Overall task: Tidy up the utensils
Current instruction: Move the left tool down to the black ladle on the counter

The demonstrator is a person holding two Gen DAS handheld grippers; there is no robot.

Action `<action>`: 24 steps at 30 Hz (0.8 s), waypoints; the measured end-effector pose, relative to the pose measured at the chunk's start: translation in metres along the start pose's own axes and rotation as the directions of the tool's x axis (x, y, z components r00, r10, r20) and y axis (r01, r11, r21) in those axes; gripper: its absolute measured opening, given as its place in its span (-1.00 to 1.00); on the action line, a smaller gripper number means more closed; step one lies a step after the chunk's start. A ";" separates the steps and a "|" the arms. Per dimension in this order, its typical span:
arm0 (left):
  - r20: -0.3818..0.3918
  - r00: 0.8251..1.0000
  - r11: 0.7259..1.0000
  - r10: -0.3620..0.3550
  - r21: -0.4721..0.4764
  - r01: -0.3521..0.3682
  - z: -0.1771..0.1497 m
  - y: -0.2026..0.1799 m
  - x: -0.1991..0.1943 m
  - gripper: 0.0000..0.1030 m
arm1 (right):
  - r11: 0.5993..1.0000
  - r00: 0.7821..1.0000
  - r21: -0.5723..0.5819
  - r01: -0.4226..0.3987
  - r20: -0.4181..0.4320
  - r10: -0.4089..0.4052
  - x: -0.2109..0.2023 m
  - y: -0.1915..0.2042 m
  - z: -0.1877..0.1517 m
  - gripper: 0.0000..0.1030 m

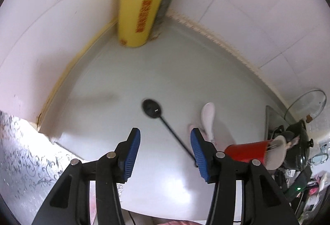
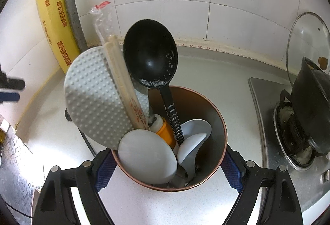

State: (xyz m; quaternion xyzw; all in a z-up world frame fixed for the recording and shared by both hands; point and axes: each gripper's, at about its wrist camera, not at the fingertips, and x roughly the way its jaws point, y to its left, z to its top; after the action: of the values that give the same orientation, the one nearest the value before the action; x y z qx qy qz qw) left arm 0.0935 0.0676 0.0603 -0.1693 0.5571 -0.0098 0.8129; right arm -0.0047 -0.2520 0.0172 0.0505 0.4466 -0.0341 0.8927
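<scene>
On the white counter (image 1: pixel 165 84), a black spoon (image 1: pixel 152 109) and a white spoon (image 1: pixel 208 117) are seen lying flat, well apart from the corner. Above them the left gripper (image 1: pixel 165 152) is held with its blue pads (image 1: pixel 132 154) spread and nothing between them. Beside the stove (image 2: pixel 288 142), the round utensil holder (image 2: pixel 218 121) is squeezed by the right gripper (image 2: pixel 167 169), and a black ladle (image 2: pixel 150 53), chopsticks (image 2: pixel 121 80) and a bumpy rice paddle (image 2: pixel 92 101) are kept inside it.

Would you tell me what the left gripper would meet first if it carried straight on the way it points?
Most likely the black spoon lying on the countertop, between the open left gripper fingers; depth is unclear.
</scene>
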 end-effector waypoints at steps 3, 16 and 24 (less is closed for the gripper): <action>-0.003 1.000 0.999 0.000 -0.032 0.000 -0.005 0.015 0.004 0.25 | 1.000 1.000 -0.019 0.003 0.003 -0.003 -0.002 0.003 -0.002 0.76; -0.030 0.999 0.995 -0.014 -0.095 0.011 -0.006 0.042 0.023 0.72 | 1.000 1.000 -0.008 -0.003 -0.005 0.003 -0.003 0.001 -0.001 0.76; -0.069 0.997 0.994 -0.021 -0.109 0.013 -0.008 0.050 0.043 0.72 | 1.000 1.000 -0.016 0.001 -0.002 -0.001 -0.002 0.002 0.001 0.77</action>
State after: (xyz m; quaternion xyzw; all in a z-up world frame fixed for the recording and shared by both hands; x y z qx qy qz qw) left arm 0.0939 0.1033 0.0045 -0.2177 0.5833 0.0077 0.7825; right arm -0.0054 -0.2503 0.0196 0.0433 0.4477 -0.0310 0.8926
